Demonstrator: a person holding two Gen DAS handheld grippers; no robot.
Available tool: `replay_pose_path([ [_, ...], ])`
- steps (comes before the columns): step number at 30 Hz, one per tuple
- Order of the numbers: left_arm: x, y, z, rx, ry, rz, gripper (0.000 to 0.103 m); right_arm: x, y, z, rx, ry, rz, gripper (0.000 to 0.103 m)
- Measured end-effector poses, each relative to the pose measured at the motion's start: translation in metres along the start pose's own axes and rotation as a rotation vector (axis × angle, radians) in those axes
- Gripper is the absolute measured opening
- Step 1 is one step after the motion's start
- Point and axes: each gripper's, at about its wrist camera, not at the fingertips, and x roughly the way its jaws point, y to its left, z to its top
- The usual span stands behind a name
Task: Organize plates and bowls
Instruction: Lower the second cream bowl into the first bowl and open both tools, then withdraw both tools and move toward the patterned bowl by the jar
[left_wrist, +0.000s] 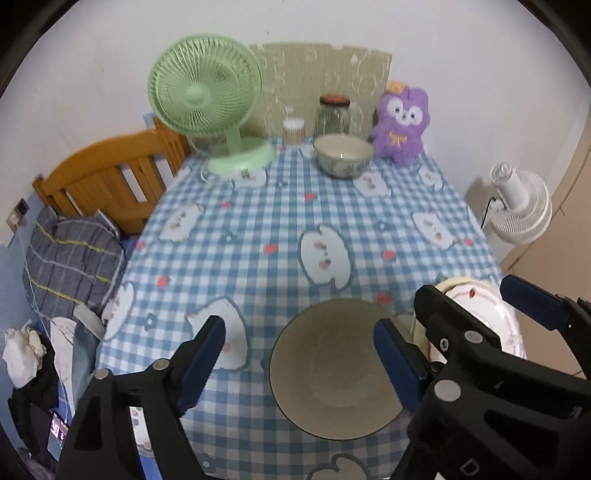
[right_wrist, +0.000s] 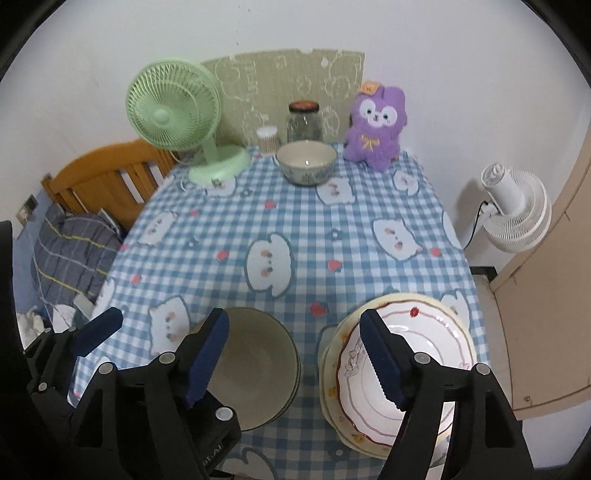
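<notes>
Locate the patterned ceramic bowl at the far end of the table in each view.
Left wrist: patterned ceramic bowl, upper centre, right of the middle.
Right wrist: same bowl, upper centre.
Shared landmark: purple plush toy just right of it.

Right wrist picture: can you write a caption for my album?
Open right gripper above a checked tablecloth, between a grey bowl stack and a plate stack.

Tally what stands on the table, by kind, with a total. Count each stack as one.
Bowl stack: 1
Plate stack: 1
Single bowl: 1
Green fan: 1
Jar: 1
Small container: 1
Plush toy: 1
Total: 7
</notes>
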Motion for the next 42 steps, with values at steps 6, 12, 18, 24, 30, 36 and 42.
replay_pose_path([
  [6, -0.024, -0.002, 0.013, -0.016, -0.041, 0.002, 0.091, -0.026, -0.001, 0.014, -0.015, -0.038, -0.002, 0.080],
  [12, -0.042, -0.003, 0.030, 0.004, -0.080, 0.004, 0.095, -0.043, 0.000, 0.031, -0.015, -0.074, -0.001, 0.081],
  [18, -0.052, 0.001, 0.050, 0.018, -0.112, 0.003, 0.097, -0.053, 0.004, 0.048, 0.003, -0.107, -0.008, 0.081],
  [24, -0.056, 0.005, 0.069, 0.039, -0.136, -0.033, 0.098, -0.061, 0.005, 0.066, 0.056, -0.133, -0.045, 0.081],
  [30, -0.053, 0.001, 0.096, 0.066, -0.164, -0.066, 0.098, -0.062, -0.001, 0.088, 0.103, -0.167, -0.081, 0.081],
  [36, -0.047, -0.005, 0.125, 0.063, -0.174, -0.095, 0.098, -0.057, -0.009, 0.119, 0.093, -0.175, -0.104, 0.081],
  [42, -0.031, -0.011, 0.151, 0.026, -0.182, -0.074, 0.098, -0.041, -0.022, 0.148, 0.057, -0.179, -0.073, 0.081],
])
